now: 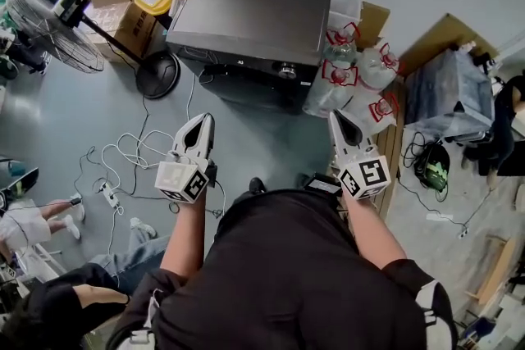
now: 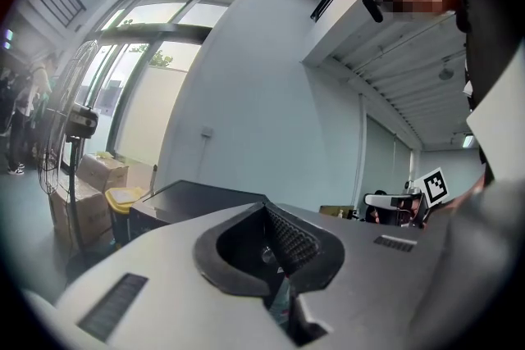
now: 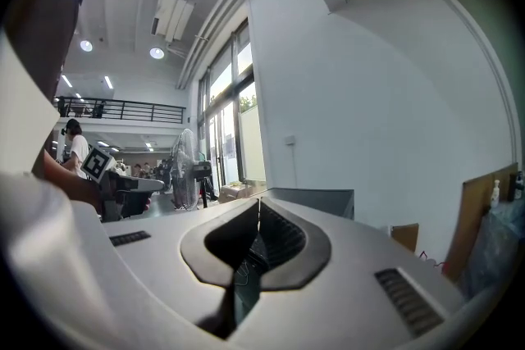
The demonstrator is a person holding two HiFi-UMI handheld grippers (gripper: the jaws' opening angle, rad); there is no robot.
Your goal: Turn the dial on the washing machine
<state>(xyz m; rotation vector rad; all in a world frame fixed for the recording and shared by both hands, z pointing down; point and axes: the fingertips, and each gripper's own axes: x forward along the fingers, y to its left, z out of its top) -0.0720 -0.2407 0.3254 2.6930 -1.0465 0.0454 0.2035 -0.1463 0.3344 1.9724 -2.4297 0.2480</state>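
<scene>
"Dial (image 1: 286, 70) first: where is it from the tongs?"

"Ahead of both and between them, on the front panel of the washing machine (image 1: 254, 8), a bit nearer the right tongs (image 1: 335, 117) than the left tongs (image 1: 203, 120). Neither touches it, and open floor (image 1: 246, 143) lies between the tips and the machine."

"What are the tongs doing?"

"Both pairs are pressed together with nothing in them. Each gripper view shows only a thin slit between the ribbed pads. Whichever pair goes in must spread before it can take the knob."

"How do you expect the knob to handle?"

"It looks like a small round silvery knob, hard and fixed to the panel. I'd guess it won't give or dent and can't be lifted, only turned about its own axis. A smooth, shiny rim may be slippery, and a selector like this probably turns in stiff clicks, so a light pinch could skate round it."

"Where should they take hold?"

"Across the rim, one pad on each side, straight on to the panel so the twist goes through the centre. The ribbing on the pads should help them bite."

"Anything crowding it?"

"Wrapped water bottles (image 1: 354, 78) stand just beyond the right tongs, beside the machine's corner, so the right side has less elbow room. A fan (image 1: 45, 25) stands well off past the left tongs, and loose cables (image 1: 123, 156) lie on the floor near them."
</scene>
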